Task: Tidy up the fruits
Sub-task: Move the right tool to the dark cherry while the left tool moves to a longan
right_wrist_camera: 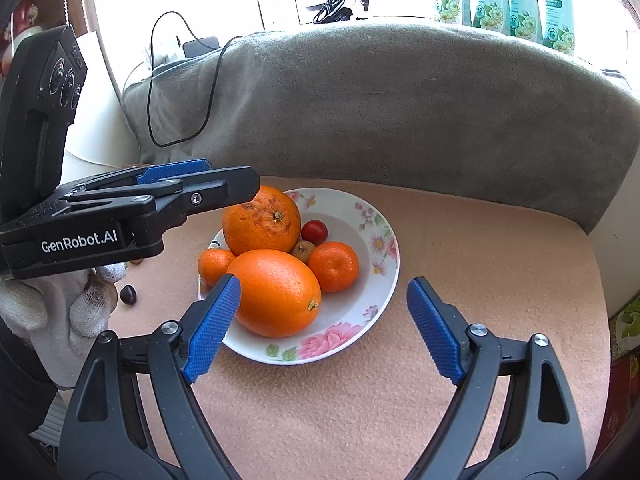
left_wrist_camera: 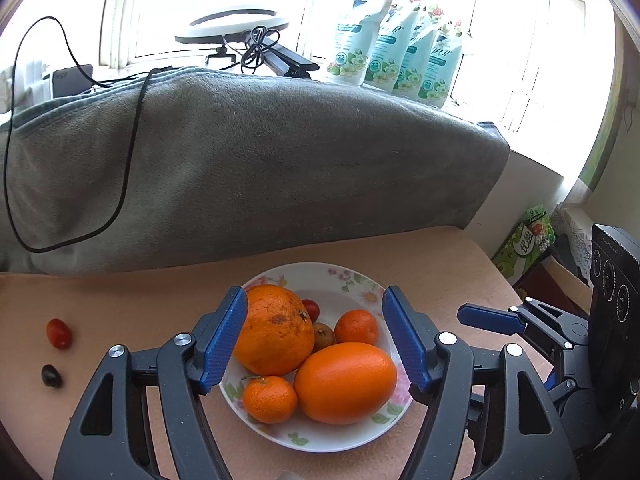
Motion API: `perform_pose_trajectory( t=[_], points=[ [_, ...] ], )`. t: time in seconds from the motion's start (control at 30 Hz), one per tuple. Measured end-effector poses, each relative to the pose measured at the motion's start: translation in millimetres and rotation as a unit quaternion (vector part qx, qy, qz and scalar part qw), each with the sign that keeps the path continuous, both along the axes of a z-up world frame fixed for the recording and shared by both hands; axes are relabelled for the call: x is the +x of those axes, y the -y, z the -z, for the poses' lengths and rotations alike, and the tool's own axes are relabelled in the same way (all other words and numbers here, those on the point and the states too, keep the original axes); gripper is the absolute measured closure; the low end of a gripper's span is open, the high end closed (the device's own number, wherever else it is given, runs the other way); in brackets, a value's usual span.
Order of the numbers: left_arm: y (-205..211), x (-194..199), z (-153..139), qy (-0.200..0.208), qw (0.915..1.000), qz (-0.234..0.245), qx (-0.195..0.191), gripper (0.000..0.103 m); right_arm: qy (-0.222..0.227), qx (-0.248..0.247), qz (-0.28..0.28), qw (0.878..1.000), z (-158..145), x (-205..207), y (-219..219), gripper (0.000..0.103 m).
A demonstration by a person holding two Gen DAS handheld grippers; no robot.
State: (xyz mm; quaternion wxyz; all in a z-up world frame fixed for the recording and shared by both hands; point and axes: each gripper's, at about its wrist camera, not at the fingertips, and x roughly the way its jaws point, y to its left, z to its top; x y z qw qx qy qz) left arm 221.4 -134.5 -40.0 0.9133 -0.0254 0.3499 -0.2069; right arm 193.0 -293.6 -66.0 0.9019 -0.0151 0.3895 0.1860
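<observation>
A floral plate (left_wrist_camera: 352,276) on the peach table holds a blemished big orange (left_wrist_camera: 276,328), a smooth oval orange (left_wrist_camera: 346,382), two tangerines (left_wrist_camera: 270,398) (left_wrist_camera: 357,326), a cherry tomato (left_wrist_camera: 311,309) and a small brown fruit (left_wrist_camera: 323,334). My left gripper (left_wrist_camera: 314,290) hovers open over the plate with nothing pinched; its left pad is close beside the big orange. My right gripper (right_wrist_camera: 324,280) stands open just above the plate's (right_wrist_camera: 384,240) near side, empty, with the oval orange (right_wrist_camera: 276,292) beside its left pad. Left of the plate lie a loose cherry tomato (left_wrist_camera: 59,333) and a dark fruit (left_wrist_camera: 51,375).
A grey blanket (left_wrist_camera: 240,160) with a black cable (left_wrist_camera: 132,140) across it rises behind the table. Detergent pouches (left_wrist_camera: 392,52) and a ring light (left_wrist_camera: 240,24) stand on the windowsill. A green box (left_wrist_camera: 524,244) sits past the table's right edge. A gloved hand (right_wrist_camera: 60,312) holds the left gripper.
</observation>
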Motion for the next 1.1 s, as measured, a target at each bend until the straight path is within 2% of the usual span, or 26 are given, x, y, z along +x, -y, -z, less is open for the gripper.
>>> perform_pose_trajectory(
  t=[0.53,0.9,1.1],
  points=[
    [-18.2,-32.4,-14.0,0.035,0.9993,-0.011,0.01,0.033,0.014,-0.004,0.003,1.0,-20.0,-23.3,-13.4,0.015],
    [-58.0,-51.0,-17.1,0.046,0.9983,-0.034,0.011,0.033,0.045,-0.017,0.001,0.999,-25.1,-43.8,-41.4,0.015],
    [-89.8,-59.9,-15.7,0.048,0.9973,-0.055,0.013,0.033,0.042,-0.004,-0.016,0.999,-27.8,-53.0,-61.6,0.015]
  ],
)
